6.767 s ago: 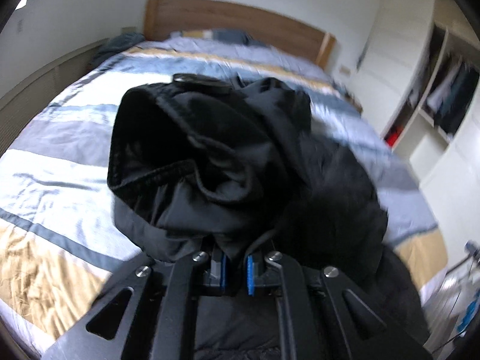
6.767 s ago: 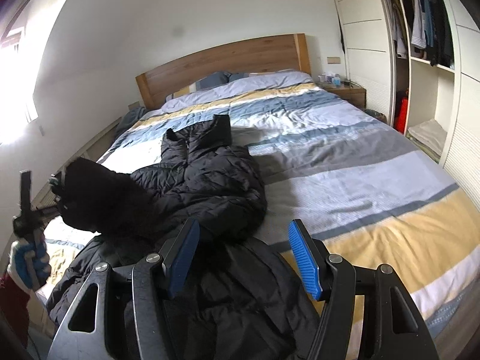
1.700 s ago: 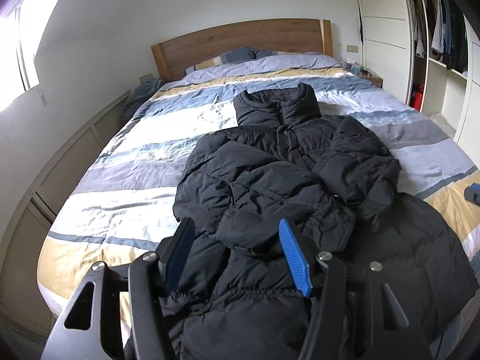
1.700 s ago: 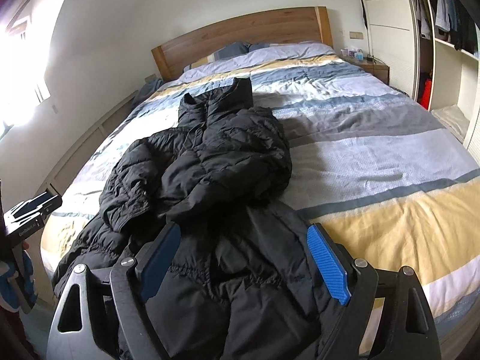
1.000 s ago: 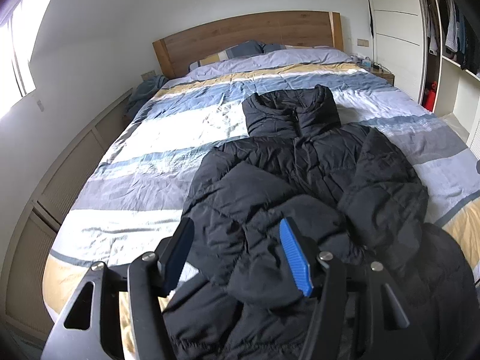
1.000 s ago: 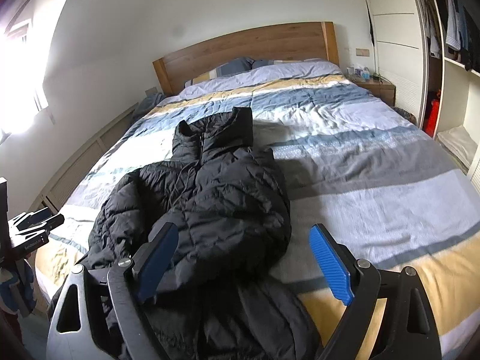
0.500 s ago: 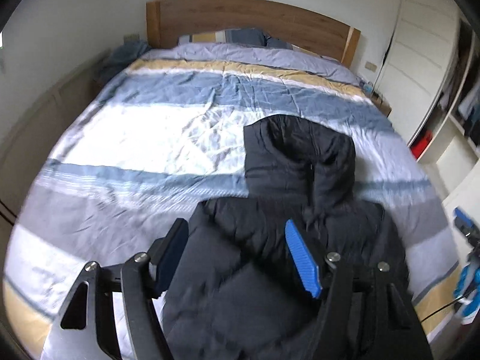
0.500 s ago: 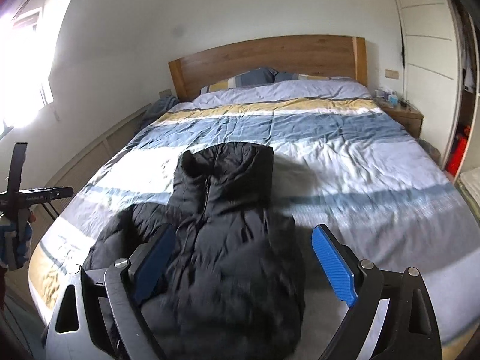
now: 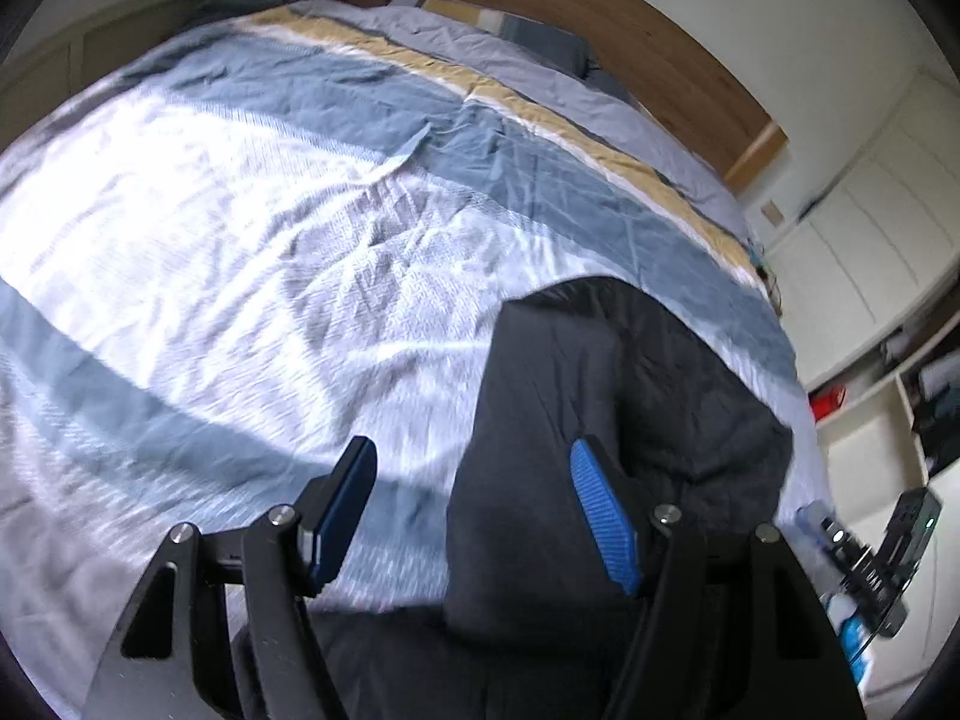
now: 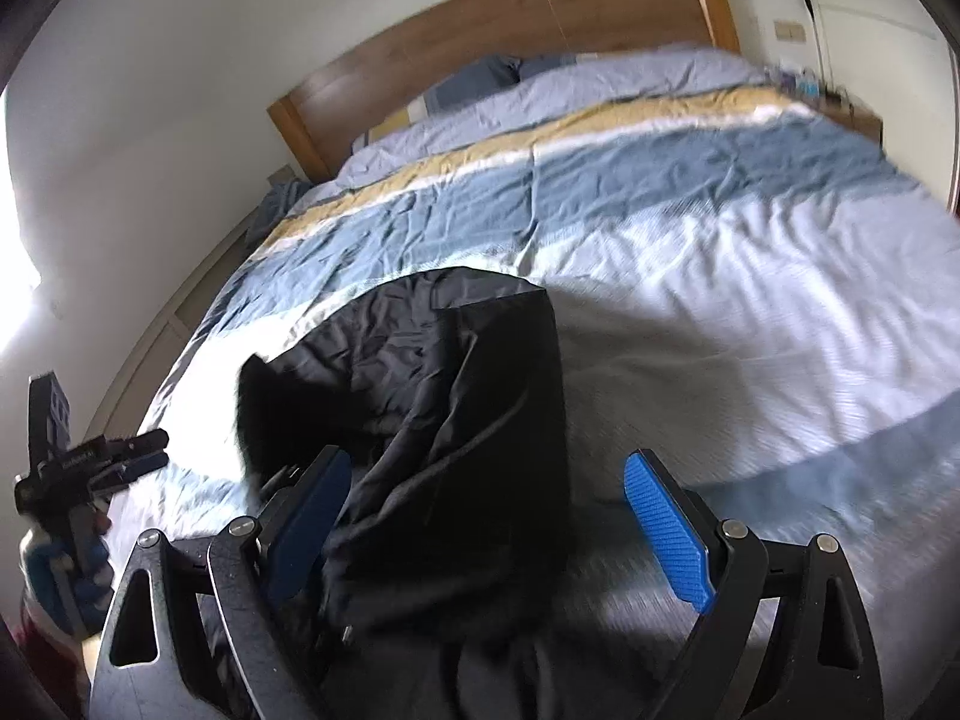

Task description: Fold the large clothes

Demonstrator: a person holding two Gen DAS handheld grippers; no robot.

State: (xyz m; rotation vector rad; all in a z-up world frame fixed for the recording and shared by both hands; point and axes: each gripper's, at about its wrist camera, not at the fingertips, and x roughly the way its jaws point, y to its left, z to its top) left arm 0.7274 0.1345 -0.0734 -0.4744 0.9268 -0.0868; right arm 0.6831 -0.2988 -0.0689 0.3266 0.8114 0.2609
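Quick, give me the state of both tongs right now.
Left tongs: open, holding nothing; the black jacket's collar lies just ahead of them.
Right tongs: open, holding nothing, poised above the collar.

— Any writing you can read here?

— Only a trace. In the right wrist view, the left claw (image 10: 129, 461) at the far left edge has a small white label on its black bar, but the letters are too small and blurred to make out.

— Anything on the jacket (image 10: 456, 420) or the bed cover (image 10: 720, 240)?

— No print, brand or number that I can read on either.
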